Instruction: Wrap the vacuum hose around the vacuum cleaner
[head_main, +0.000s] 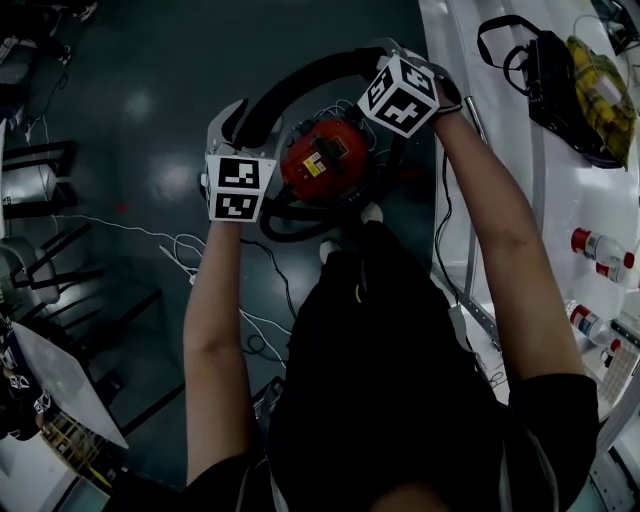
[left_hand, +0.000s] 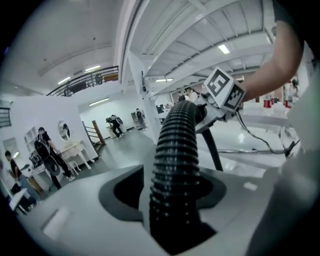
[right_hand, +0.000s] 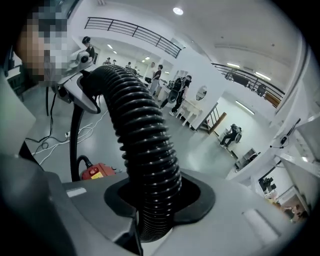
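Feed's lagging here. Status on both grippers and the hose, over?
Right gripper shut on hose. Left gripper open, hose loose between jaws. Hose arcs over red vacuum cleaner. Floor cables nearby.

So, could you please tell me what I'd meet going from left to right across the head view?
left gripper → vacuum → right gripper → black bag

You wear a black short-sleeved top (head_main: 390, 380). Your left claw (head_main: 230, 125) and right claw (head_main: 395, 55) have smooth pale grey shells. Each carries a white cube printed with black square markers: the left cube (head_main: 238, 187) and the right cube (head_main: 402, 95).
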